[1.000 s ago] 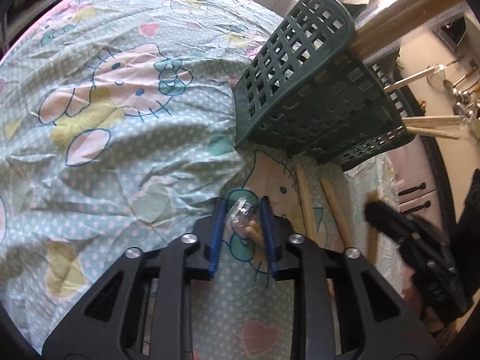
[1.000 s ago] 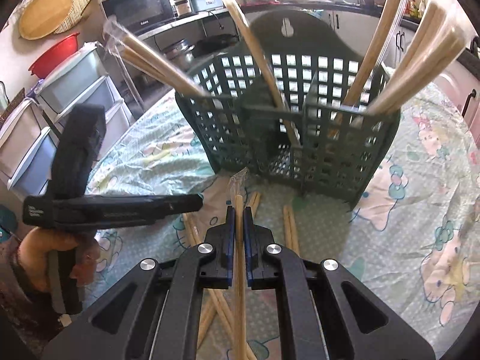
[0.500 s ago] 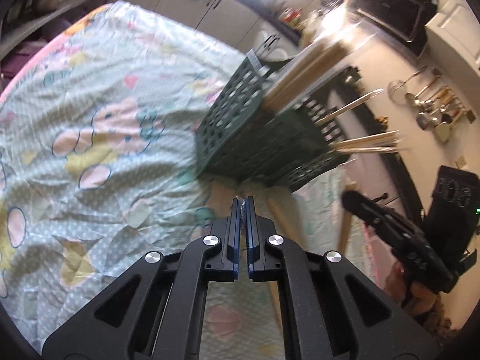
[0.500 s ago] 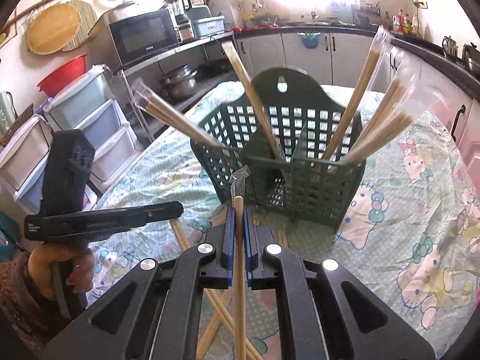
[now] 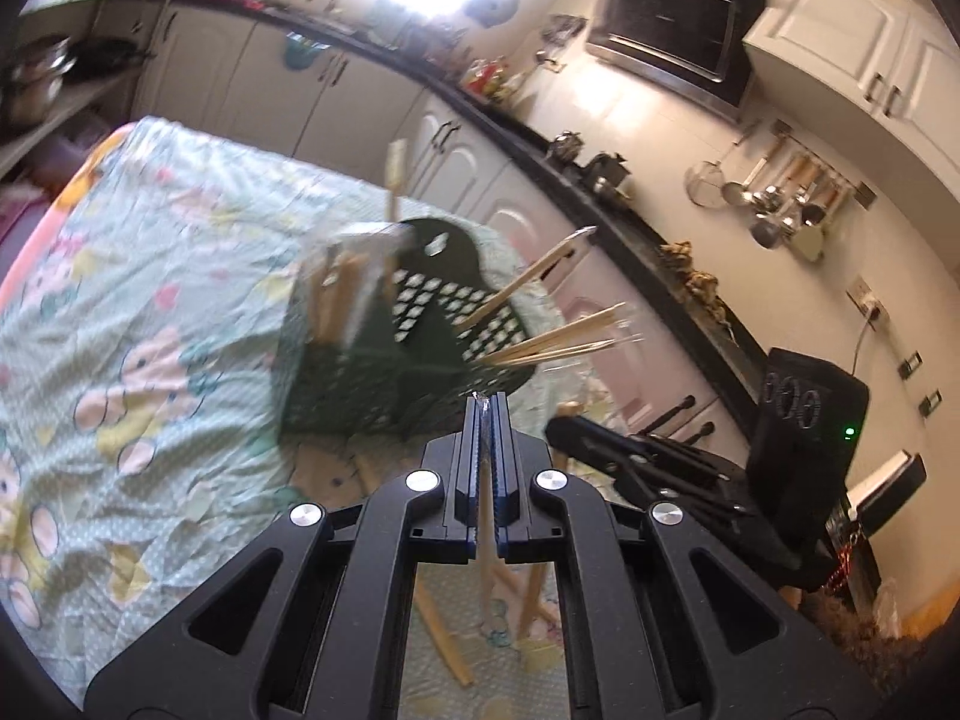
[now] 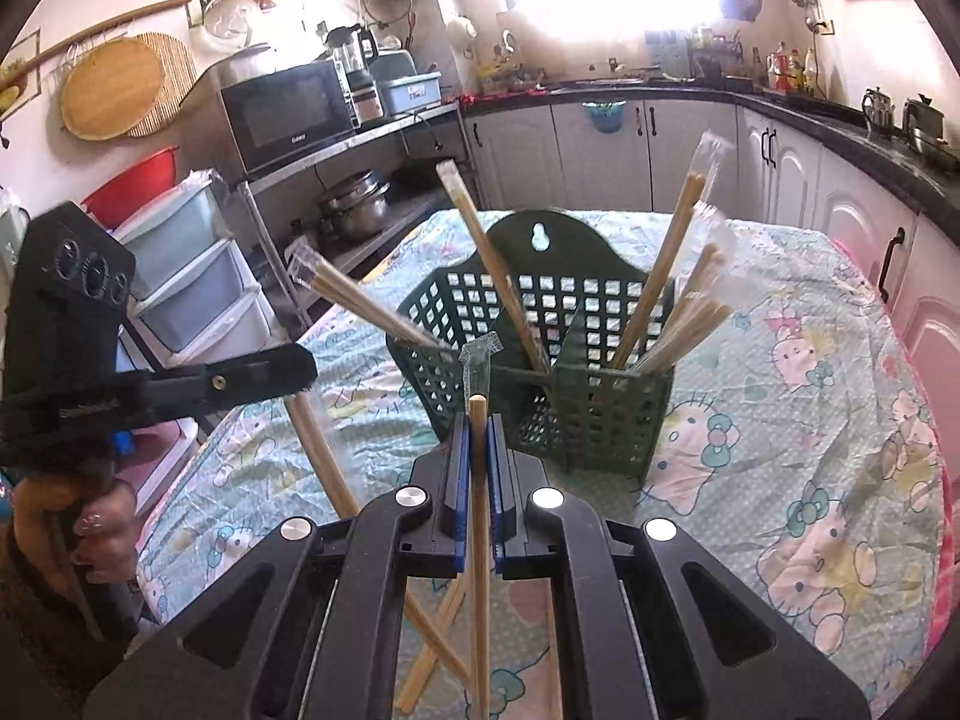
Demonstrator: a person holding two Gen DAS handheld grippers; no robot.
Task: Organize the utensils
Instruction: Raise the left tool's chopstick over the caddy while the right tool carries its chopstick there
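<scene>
Kitchen counters and a wall oven ring the left wrist view, and below them a table under a cartoon-print cloth [image 5: 150, 324] carries a dark green basket [image 5: 384, 372]. Several wrapped chopstick pairs already lean out of its compartments. The left gripper [image 5: 482, 420] is clamped on one wrapped pair [image 5: 485, 540], held above the table and short of the basket. A few loose pairs [image 5: 444, 630] lie on the cloth under it, so the sorting is partly done.

From the right wrist view the basket [image 6: 540, 396] sits ahead, its compartments holding pairs that fan outward. The right gripper [image 6: 478, 420] is closed on another pair [image 6: 478, 510], its wrapper tip sticking up near the basket's front wall. Two or three pairs [image 6: 438, 618] remain crossed on the cloth below. Both held pairs have yet to go in, then the loose ones.
</scene>
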